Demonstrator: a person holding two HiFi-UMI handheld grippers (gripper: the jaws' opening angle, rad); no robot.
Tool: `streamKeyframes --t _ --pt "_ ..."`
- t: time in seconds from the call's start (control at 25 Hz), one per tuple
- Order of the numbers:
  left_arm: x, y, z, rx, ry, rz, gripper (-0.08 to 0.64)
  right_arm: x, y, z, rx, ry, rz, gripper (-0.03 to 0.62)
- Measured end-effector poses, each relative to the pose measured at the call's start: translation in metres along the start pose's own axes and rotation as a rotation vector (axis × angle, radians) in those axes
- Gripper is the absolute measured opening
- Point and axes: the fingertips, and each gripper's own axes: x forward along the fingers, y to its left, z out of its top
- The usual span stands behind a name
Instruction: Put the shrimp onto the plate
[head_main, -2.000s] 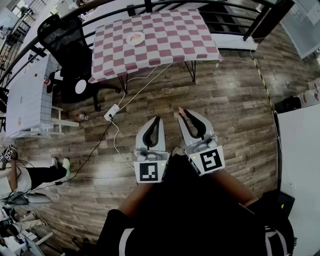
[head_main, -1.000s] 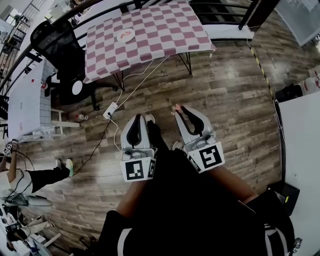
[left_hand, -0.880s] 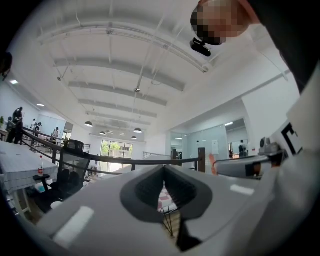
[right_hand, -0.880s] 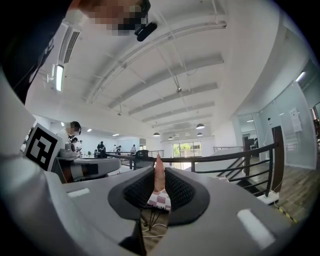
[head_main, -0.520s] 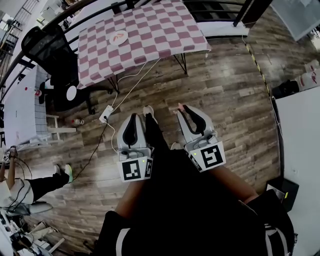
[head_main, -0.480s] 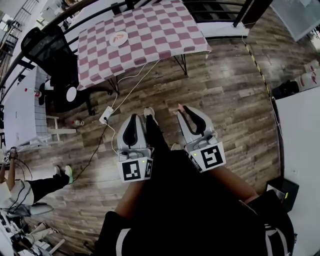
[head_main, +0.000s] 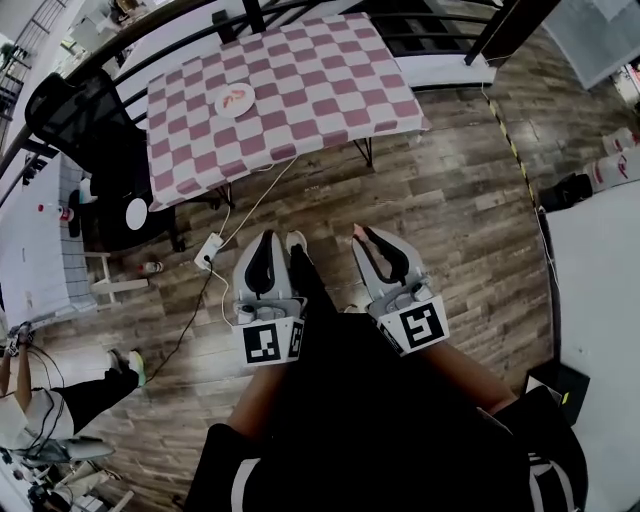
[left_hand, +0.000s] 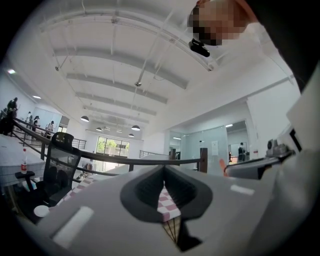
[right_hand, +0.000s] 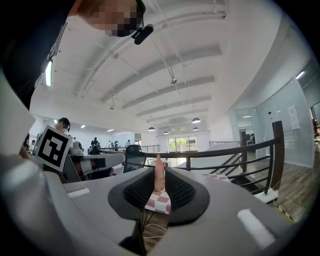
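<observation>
1. Nothing you can really read here: no words, brands or numbers.
2. The cubes on the left gripper (head_main: 268, 236) and the right gripper (head_main: 360, 233) only have square black-and-white code patterns, no letters.
3. There's a white notice (left_hand: 215, 147) on the glass wall, but the print is too tiny to read.

Open-plan office hall.
Mesh office chair (head_main: 85, 115), plank floor (head_main: 450, 190), black railing (right_hand: 225, 148), glass-walled rooms (left_hand: 210, 147), pendant lamps (right_hand: 195, 120), high white ceiling (left_hand: 125, 60).

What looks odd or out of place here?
Nothing looks spilled or broken. Oddest: a pink shrimp pinched in the right gripper, out over the floor, away from the plate on the checked table. A power strip lies loose on the floor.
</observation>
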Motion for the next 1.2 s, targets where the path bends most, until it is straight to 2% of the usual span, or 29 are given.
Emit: streamKeyframes --t 0.24,0.48,0.72,0.96,1.2 --pt "0.061 0.048 -0.012 -0.048 0.046 0.001 0.009 0.071 -0.018 0.007 0.026 0.005 -0.011 0.064" --pt "0.116 0.104 -0.004 -0.043 0.048 0.005 0.009 0.156 -0.038 0.024 0.007 0.038 -0.067 0.064" --pt "0.147 0.167 -0.005 -0.065 0.054 0.033 0.009 0.232 -0.02 0.039 0.001 0.05 -0.025 0.064" --pt "0.177 0.218 -0.001 -0.088 0.024 0.054 0.009 0.29 -0.014 0.058 -0.071 0.019 -0.045 0.064" --pt "0.201 0.262 -0.008 -0.109 0.019 0.073 0.009 0.344 -0.003 0.063 -0.099 0.032 -0.011 0.064"
